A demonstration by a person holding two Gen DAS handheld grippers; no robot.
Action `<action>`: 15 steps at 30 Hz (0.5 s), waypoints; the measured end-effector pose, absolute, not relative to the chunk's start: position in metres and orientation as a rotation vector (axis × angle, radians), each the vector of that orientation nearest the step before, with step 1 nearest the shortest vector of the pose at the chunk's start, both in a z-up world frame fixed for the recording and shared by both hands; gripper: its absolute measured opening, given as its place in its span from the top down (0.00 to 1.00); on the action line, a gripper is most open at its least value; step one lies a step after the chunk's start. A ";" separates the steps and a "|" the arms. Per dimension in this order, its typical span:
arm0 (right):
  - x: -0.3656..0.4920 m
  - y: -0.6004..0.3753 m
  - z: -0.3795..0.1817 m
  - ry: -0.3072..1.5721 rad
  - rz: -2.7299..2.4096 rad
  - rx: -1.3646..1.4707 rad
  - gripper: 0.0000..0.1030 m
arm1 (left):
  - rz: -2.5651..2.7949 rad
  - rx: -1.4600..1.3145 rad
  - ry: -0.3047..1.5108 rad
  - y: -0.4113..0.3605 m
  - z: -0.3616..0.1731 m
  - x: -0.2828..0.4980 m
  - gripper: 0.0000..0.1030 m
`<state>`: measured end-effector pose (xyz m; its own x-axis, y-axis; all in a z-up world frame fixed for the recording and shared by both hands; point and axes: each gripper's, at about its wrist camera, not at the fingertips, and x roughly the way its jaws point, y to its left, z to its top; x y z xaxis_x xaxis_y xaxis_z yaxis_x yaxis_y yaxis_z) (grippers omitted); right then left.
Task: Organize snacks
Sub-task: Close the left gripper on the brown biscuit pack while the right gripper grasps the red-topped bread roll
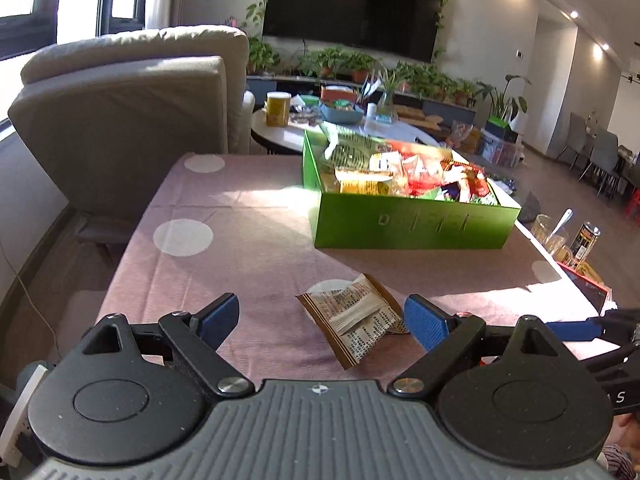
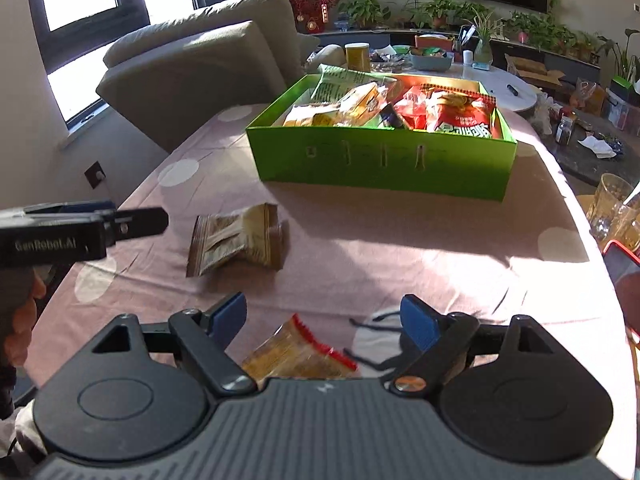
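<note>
Green box (image 2: 384,160) on the pink cloth (image 2: 400,264), already full of snack packs, probably as the place for collecting. Two packs not yet inside: brown packet (image 1: 356,326) flat on the cloth, near the box; yellow packet (image 2: 296,354) with red edge close under the right gripper (image 2: 324,320). Left gripper (image 1: 320,320) tilted down toward the brown packet, jaws wide, pads (image 1: 426,320) beside the packet but not pressing. Right gripper also pointed down, jaws wide apart, yellow packet low between them, not squeezed. Likely both lowered for picking, one packet for each hand.
</note>
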<state>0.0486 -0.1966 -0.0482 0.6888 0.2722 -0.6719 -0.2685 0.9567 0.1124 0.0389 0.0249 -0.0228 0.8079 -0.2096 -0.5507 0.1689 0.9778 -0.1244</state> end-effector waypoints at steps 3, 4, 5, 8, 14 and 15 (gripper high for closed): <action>0.043 -0.196 -0.050 0.775 0.286 0.052 0.29 | -0.199 -0.076 0.581 0.029 -0.022 0.031 0.14; 0.043 -0.195 -0.051 0.783 0.280 0.061 0.29 | -0.198 -0.081 0.578 0.031 -0.022 0.029 0.14; 0.042 -0.194 -0.052 0.790 0.271 0.066 0.29 | -0.198 -0.086 0.576 0.033 -0.023 0.028 0.14; 0.040 -0.186 -0.057 0.814 0.250 0.072 0.29 | -0.192 -0.102 0.577 0.039 -0.025 0.023 0.14; 0.040 -0.170 -0.069 0.874 0.274 0.082 0.29 | -0.183 -0.110 0.574 0.044 -0.027 0.023 0.14; 0.041 -0.167 -0.071 0.881 0.272 0.080 0.29 | -0.184 -0.108 0.574 0.044 -0.027 0.023 0.14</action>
<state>0.0409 -0.1674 -0.0713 0.6042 0.2673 -0.7506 -0.2020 0.9627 0.1802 0.0233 0.0438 -0.0268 0.8242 -0.2028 -0.5287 0.1426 0.9779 -0.1529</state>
